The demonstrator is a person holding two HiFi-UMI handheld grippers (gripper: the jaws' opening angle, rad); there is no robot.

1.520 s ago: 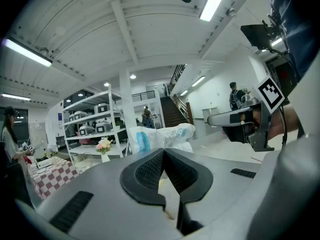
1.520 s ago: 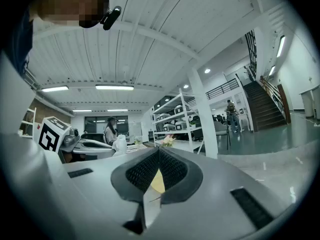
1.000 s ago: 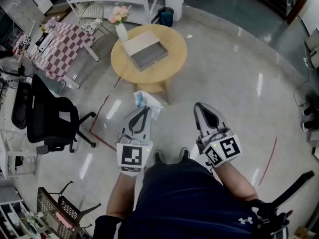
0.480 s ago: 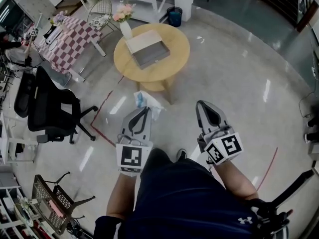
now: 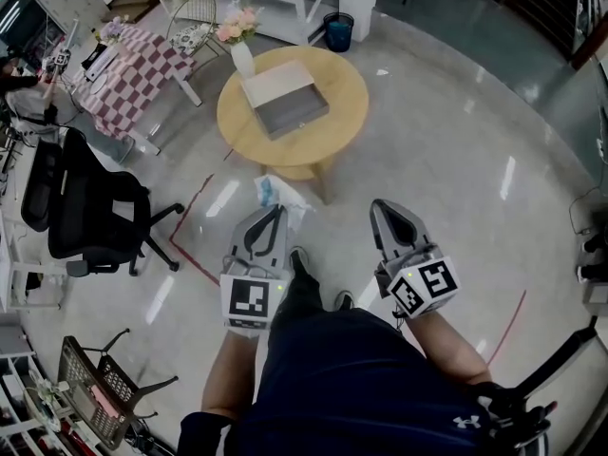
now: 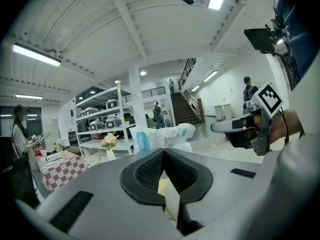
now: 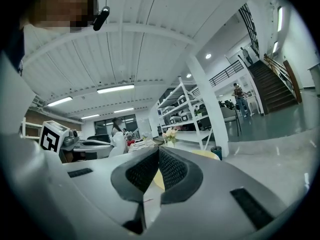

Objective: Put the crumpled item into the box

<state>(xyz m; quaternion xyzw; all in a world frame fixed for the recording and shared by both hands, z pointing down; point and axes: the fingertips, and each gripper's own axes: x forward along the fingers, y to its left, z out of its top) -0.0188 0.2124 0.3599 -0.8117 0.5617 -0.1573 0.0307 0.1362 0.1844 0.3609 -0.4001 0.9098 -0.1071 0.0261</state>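
**Head view, carry leg: risks and legible print**

Head view: the left gripper has its jaws clenched on the crumpled item, a white wrapper with a blue patch that sticks out past the tips. Left gripper view agrees: the pads meet on a thin fold only, with the bulk of the item beyond them. On the right gripper the jaws are pressed together with nothing between them. The open box sits on the round wooden surface, well apart from me; I stand on the floor short of it.

Risks, as I judge them:
- The thin fold slips from the pads during the carry; the item looks light and would drop to the floor.
- I release too high or off-centre, and the wrapper lands on the box rim or on the surface.
- A wide reach knocks the vase of flowers, which stands just beside the box.

Writing: the blue patch on the item carries print too small to read. The marker cube shows black-and-white squares, no letters. My dark clothing bears a white logo, no lettering.
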